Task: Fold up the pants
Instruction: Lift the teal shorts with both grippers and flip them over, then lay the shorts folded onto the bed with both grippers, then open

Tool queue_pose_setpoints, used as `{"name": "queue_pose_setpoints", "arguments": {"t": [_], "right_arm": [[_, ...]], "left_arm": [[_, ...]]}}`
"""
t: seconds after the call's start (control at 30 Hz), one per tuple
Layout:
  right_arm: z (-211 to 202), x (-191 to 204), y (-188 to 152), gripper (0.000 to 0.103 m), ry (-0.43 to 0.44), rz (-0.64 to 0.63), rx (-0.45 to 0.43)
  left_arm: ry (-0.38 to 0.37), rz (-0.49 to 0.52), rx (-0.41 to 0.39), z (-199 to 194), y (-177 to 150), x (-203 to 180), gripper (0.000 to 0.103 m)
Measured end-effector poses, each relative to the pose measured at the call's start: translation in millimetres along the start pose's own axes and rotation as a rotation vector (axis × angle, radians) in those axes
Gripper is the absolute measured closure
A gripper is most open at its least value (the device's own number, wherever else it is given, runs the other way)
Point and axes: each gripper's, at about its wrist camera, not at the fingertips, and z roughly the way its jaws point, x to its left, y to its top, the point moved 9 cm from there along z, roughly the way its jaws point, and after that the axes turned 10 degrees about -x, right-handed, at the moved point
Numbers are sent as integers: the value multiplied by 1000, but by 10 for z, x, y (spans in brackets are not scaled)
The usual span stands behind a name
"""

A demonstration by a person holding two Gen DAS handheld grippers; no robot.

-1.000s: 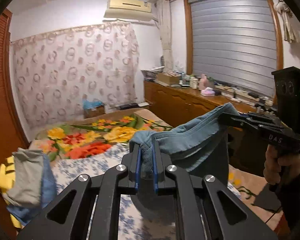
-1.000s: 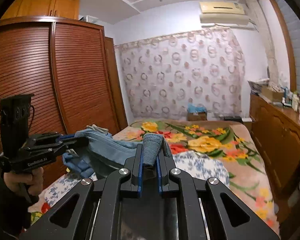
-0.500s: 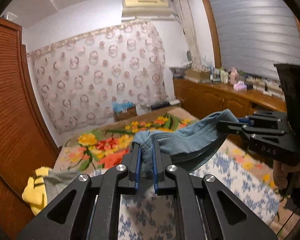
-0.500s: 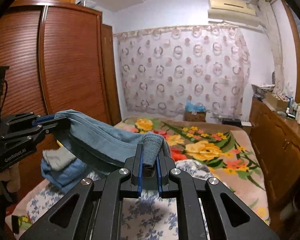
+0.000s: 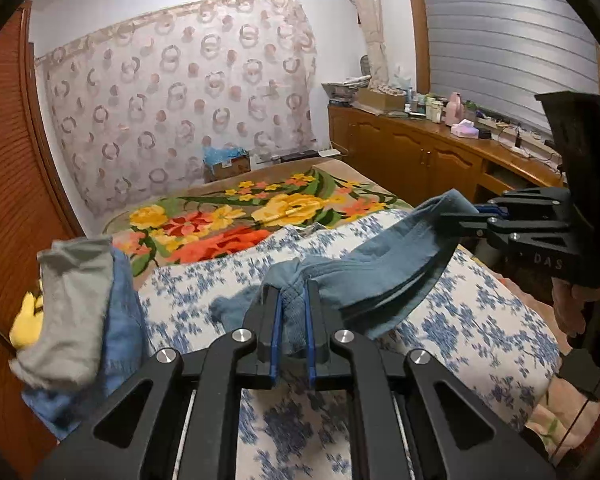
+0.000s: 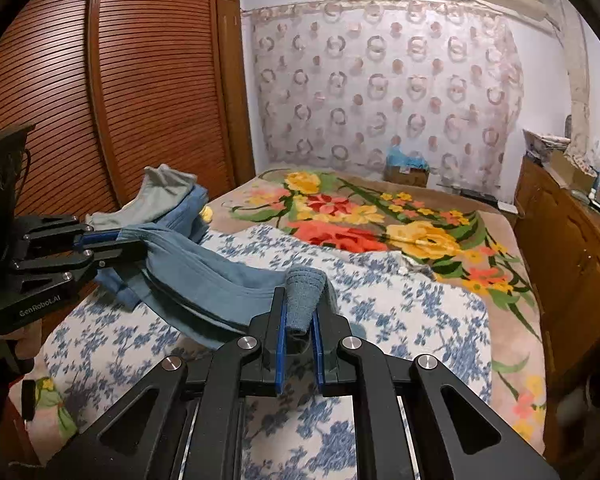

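Note:
Blue-grey pants (image 5: 364,276) (image 6: 204,276) hang stretched between my two grippers, low over the blue-flowered sheet (image 5: 480,320) (image 6: 412,320) on the bed. My left gripper (image 5: 292,308) is shut on one bunched end of the pants. My right gripper (image 6: 300,312) is shut on the other bunched end. In the left wrist view the right gripper (image 5: 472,218) shows at the right, clamping the cloth, with a hand (image 5: 572,308) below it. In the right wrist view the left gripper (image 6: 120,246) reaches in from the left. The pants sag in the middle, close to the sheet.
A stack of folded clothes (image 5: 80,312) (image 6: 172,204), grey on blue with something yellow beneath, lies at the bed's left side by the brown slatted wardrobe (image 6: 100,100). A floral blanket (image 6: 360,224) covers the far bed. A cluttered wooden cabinet (image 5: 440,152) runs along the right.
Both grippers have come down toward the bed with the pants stretched between them; the sheet now fills the lower view. The grips on the pants are unchanged.

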Motion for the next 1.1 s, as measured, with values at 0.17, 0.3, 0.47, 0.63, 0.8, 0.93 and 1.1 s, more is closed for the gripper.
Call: {"name": "queue_pose_setpoints", "arguments": {"t": [0.17,0.3,0.47,0.63,0.8,0.93,1.1], "right_arm": [[-163,36,-278,92,39,7,23],[-186,36,-465,92,51,8,48],[-256,29,-614,92,58,33,59],[-304,34,-756,92,57,40,70],[-327,44,-840,92,59,54,83],[-338,56,-933,92,60,66,94],[-357,98,-1030,92,64,85,99]], "left_arm": [[-30,-44,17,-166,-341,-119,93],[-30,-49,46,-204,-556,-175,93],[-38,-47,68,-228,-732,-213,92],[-46,-53,77,-233,-830,-249,92],[-60,-74,89,-259,-957,-309,92],[-69,-84,100,-294,-1063,-350,92],[-91,-101,112,-371,-1163,-407,92]]}}
